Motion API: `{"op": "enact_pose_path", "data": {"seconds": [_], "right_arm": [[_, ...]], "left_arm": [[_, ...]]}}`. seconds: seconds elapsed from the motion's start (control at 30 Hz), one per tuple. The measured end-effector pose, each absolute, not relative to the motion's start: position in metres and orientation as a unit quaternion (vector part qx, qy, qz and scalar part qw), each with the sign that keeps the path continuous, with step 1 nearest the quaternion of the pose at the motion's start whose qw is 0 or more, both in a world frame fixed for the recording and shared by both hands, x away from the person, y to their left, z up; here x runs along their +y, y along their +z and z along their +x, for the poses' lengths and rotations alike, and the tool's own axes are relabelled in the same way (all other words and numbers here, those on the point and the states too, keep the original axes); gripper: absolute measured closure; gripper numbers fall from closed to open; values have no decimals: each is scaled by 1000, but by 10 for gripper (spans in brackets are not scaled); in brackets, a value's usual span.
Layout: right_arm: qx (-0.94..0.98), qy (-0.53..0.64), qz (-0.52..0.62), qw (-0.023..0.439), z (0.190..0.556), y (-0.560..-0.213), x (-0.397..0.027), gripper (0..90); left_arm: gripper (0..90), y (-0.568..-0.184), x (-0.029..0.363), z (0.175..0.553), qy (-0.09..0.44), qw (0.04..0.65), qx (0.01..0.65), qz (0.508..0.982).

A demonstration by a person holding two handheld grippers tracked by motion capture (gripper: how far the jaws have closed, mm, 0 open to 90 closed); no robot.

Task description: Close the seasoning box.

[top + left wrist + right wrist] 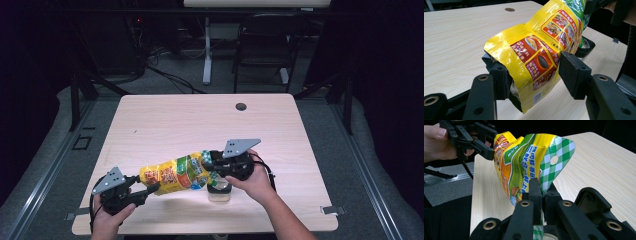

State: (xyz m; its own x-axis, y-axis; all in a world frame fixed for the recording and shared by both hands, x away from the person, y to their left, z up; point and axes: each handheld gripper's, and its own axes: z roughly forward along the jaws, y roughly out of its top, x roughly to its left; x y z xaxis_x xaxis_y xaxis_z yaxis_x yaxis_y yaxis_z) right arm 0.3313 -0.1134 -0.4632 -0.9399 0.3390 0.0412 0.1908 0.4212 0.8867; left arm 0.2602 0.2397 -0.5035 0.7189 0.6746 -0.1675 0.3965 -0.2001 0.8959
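Note:
A yellow and green snack pouch (175,175) hangs level above the front of the wooden table (200,120), stretched between both grippers. My left gripper (150,189) has its jaws wide around the pouch's yellow bottom end (536,45), with a pad pressed on each side. In the left gripper view one black pad (574,72) touches the pouch's right edge. My right gripper (541,190) is shut on the green checked top strip (556,157), near its hang hole. In the right gripper view my left gripper (484,147) holds the far end.
A small jar with a black rim (219,190) stands on the table under the pouch's green end, close to my right hand. A round cable hole (241,106) sits near the table's far edge. A dark chair (265,45) stands beyond the table.

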Motion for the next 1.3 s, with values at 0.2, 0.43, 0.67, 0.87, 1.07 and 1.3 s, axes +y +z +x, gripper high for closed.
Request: {"op": "enact_pose_path", "data": {"seconds": [0.2, 0.43, 0.67, 0.87, 1.07, 1.3], "right_arm": [[837, 517, 165, 68, 332, -464, -114, 878], [832, 524, 171, 55, 332, -464, -115, 858], [824, 533, 188, 35, 334, -464, -118, 825], [830, 525, 187, 42, 335, -463, -119, 806], [828, 526, 188, 50, 335, -464, -122, 808], [825, 529, 189, 69, 333, -465, -124, 821]], "left_arm": [[474, -502, 239, 261, 135, 530, 356, 757], [487, -499, 240, 262, 141, 531, 357, 755], [498, -496, 238, 259, 153, 545, 348, 747], [502, -493, 235, 257, 166, 547, 335, 749], [513, -489, 232, 256, 175, 560, 328, 740], [523, -485, 229, 253, 193, 564, 320, 737]]}}
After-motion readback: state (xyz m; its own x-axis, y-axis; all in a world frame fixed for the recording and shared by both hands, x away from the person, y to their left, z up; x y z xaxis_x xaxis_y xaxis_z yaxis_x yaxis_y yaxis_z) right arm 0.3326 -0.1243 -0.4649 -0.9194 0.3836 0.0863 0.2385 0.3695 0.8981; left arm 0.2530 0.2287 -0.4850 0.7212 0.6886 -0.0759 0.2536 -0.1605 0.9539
